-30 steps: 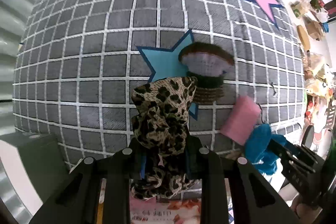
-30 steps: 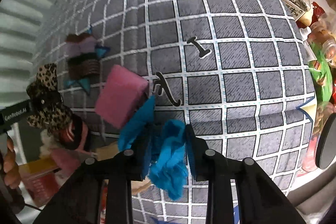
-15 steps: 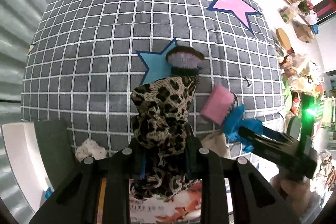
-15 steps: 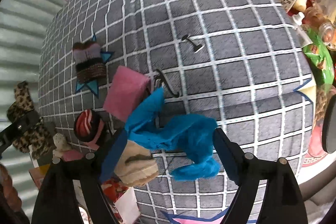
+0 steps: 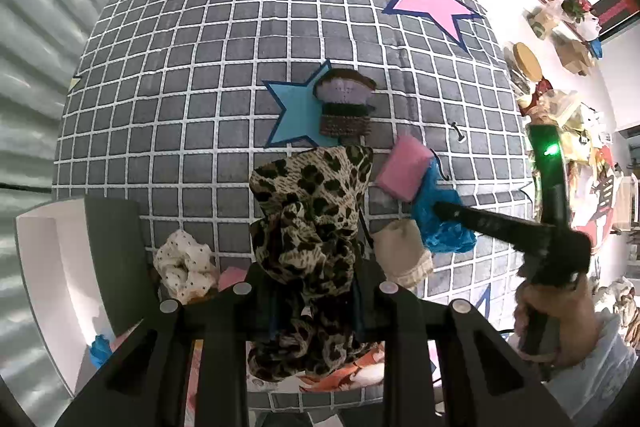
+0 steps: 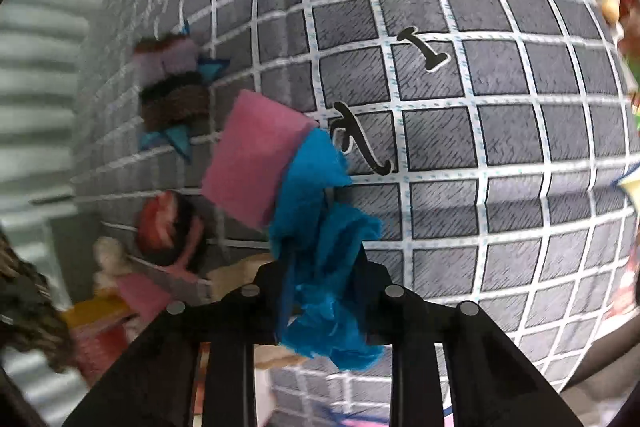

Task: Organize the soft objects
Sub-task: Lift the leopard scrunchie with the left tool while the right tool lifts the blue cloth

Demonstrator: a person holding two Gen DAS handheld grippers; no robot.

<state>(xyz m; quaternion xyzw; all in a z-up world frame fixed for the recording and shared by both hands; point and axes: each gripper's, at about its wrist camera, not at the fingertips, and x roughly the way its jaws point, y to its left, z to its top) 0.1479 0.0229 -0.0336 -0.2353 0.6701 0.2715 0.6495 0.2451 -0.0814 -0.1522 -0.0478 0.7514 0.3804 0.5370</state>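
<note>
Leopard-print fabric (image 5: 316, 223) is clamped in the left gripper (image 5: 316, 301) and held above the grid-patterned mat (image 5: 192, 75). A blue cloth (image 6: 320, 227) is pinched between the closed jaws of the right gripper (image 6: 324, 287), its far end lying against a pink sponge (image 6: 256, 159). A knitted hat (image 5: 344, 105) is seen beyond, on a blue star.

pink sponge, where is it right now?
The pink sponge lies on the checked mat, right of centre in the left wrist view, between the knit hat and the blue cloth, which overlaps its edge.
</note>
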